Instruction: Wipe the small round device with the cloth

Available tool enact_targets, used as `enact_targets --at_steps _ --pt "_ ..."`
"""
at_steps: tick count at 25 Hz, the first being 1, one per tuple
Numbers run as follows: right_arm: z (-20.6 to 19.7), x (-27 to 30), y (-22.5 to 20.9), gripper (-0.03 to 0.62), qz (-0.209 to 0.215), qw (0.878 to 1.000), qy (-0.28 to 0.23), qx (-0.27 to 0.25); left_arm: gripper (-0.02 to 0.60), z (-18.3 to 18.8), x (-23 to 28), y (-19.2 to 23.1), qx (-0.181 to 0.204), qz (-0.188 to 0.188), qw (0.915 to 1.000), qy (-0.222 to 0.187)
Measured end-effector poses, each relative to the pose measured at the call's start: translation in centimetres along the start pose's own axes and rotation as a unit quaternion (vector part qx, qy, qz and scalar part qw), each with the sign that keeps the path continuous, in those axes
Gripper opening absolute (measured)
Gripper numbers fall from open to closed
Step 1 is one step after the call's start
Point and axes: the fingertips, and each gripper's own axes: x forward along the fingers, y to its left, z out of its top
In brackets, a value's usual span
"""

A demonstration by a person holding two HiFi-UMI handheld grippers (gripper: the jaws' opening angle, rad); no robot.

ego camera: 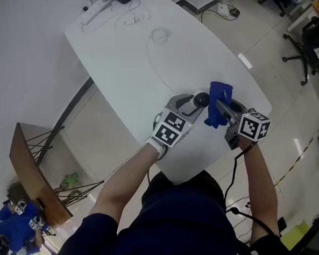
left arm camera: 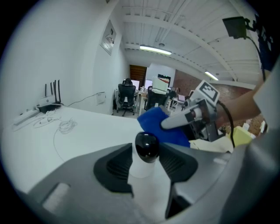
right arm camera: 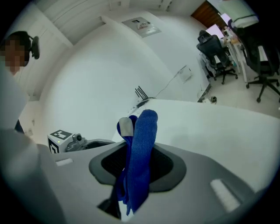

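Stands at the near edge of a large white table with rounded corners (ego camera: 131,68), forearms stretched out over its near right part. Holds in the left hand a grey two-jaw left gripper (ego camera: 197,103) with a marker cube at its back, angled towards the far right and tilted downward. Holds in the right hand a matching grey right gripper (ego camera: 218,107), angled towards the far left, its tips near those of the left one. Pinches with the right jaws a folded bright blue cloth (ego camera: 221,93), clamped tight between the dark pads, rising above the tips and hanging below them. Grips between the left pads a small round device with a glossy black head on a white body (left arm camera: 147,146), both pads pressed against its sides. Keeps the cloth just right of the device, above the near right part of the table; cannot tell whether the two touch. Shows a thin white cable in loose coils (ego camera: 161,35) well apart, on the far part of the table.
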Motion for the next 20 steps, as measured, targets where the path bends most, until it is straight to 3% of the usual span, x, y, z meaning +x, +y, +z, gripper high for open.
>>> enact_targets --at_steps 10,12,14,16,17,18,20 --pt "-4.7 1.6 -3.6 0.133 -0.070 0.994 0.080 0.024 0.186 -0.2 0.2 -0.1 -0.015 0.002 0.9997 -0.018" --pt "-3.9 0.9 -2.7 0.133 -0.075 0.994 0.083 -0.018 0.184 -0.5 0.2 -0.3 -0.014 -0.001 0.9997 -0.019" --pt "-2.3 -0.2 -0.5 0.135 -0.076 0.988 0.081 -0.104 0.183 -0.7 0.0 -0.5 -0.014 -0.005 0.9997 -0.021" --pt "-0.5 -1.2 2.3 0.135 -0.076 0.969 0.082 -0.222 0.176 -0.8 -0.1 -0.7 -0.017 -0.008 0.9995 -0.026" --pt "0.2 -1.5 3.7 0.133 -0.076 0.951 0.085 -0.286 0.176 -0.7 -0.1 -0.7 -0.019 -0.008 0.9994 -0.030" --pt "0.7 -1.7 4.9 0.133 -0.074 0.929 0.091 -0.351 0.176 -0.6 -0.1 -0.7 -0.021 -0.007 0.9992 -0.032" --pt "1.2 -1.6 6.8 0.133 -0.073 0.873 0.111 -0.470 0.175 -0.4 0.0 -0.9 -0.024 -0.006 0.9991 -0.035"
